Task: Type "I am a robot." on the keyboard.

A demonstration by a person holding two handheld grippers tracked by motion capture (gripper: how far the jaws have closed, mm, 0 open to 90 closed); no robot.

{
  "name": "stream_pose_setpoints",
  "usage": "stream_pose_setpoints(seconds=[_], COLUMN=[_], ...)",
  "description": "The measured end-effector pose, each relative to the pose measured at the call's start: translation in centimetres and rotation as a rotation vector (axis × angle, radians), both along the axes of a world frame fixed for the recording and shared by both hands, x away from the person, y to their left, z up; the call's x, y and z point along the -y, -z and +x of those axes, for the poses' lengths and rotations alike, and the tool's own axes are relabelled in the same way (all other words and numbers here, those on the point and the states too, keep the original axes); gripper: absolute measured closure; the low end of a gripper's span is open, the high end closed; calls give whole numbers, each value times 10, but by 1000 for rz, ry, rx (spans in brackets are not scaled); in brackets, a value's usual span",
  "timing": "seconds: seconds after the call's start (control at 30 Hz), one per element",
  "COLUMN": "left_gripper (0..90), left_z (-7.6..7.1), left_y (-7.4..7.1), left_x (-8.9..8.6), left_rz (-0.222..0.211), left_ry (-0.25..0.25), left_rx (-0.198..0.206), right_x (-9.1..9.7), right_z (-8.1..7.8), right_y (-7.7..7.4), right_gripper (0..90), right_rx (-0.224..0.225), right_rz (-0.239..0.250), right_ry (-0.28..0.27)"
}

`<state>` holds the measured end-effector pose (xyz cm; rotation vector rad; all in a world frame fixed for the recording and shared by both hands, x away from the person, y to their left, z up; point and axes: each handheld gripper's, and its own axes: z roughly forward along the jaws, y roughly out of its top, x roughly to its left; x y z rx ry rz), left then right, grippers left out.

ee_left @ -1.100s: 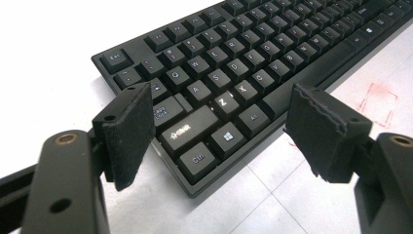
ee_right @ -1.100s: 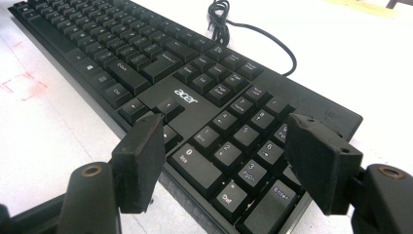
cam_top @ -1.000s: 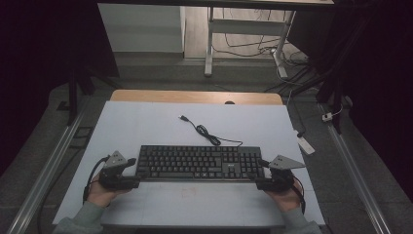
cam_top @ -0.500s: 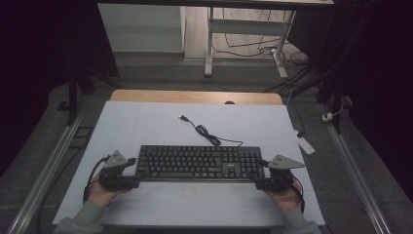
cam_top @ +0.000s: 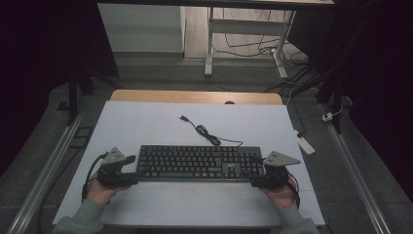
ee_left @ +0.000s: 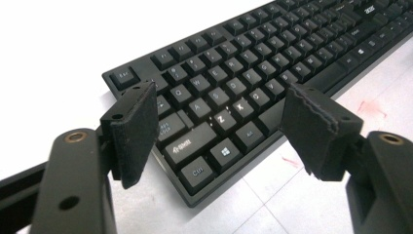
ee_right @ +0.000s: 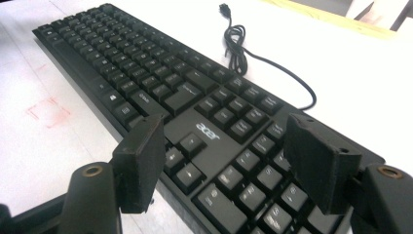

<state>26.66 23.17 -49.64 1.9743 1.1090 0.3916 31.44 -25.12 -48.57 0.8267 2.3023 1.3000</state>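
A black keyboard (cam_top: 199, 162) lies flat on the white table sheet (cam_top: 146, 126), near the front. Its cable (cam_top: 207, 132) runs back from the rear edge, coiled, with the plug lying loose. My left gripper (cam_top: 139, 171) is at the keyboard's left end, jaws open and straddling the corner keys (ee_left: 199, 141). At the right end my right gripper (cam_top: 253, 176) is open too, its pads on either side of the number pad (ee_right: 243, 170). In both gripper views the pads (ee_left: 134, 131) hover above the keyboard without touching it.
The white sheet covers a wooden table whose far edge (cam_top: 195, 96) is bare. A small white device (cam_top: 304, 144) lies off the sheet's right edge. Faint red marks (ee_right: 46, 112) are on the sheet in front of the keyboard. Metal rails (cam_top: 53, 161) flank the table.
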Motion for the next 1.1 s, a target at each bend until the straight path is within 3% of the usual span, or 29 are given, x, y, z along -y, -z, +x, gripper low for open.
stream_pose_setpoints(seconds=[0.3,0.57,0.93,1.1], left_gripper=[367,444,650,753], left_z=[13,14,14,14], left_y=[-10,-7,-3,-1], left_x=[10,5,5,5], left_rz=[1,-7,-9,4], left_ry=[16,12,31,28], left_rx=[-1,-11,-16,-17], right_x=[-20,-44,-87,-101], right_z=[8,16,27,31], right_y=[-9,-13,-14,-11], right_gripper=[405,638,880,895], right_rx=[-2,-25,-41,-49], right_rz=[6,7,-2,-5], right_ry=[-35,-70,-144,-164])
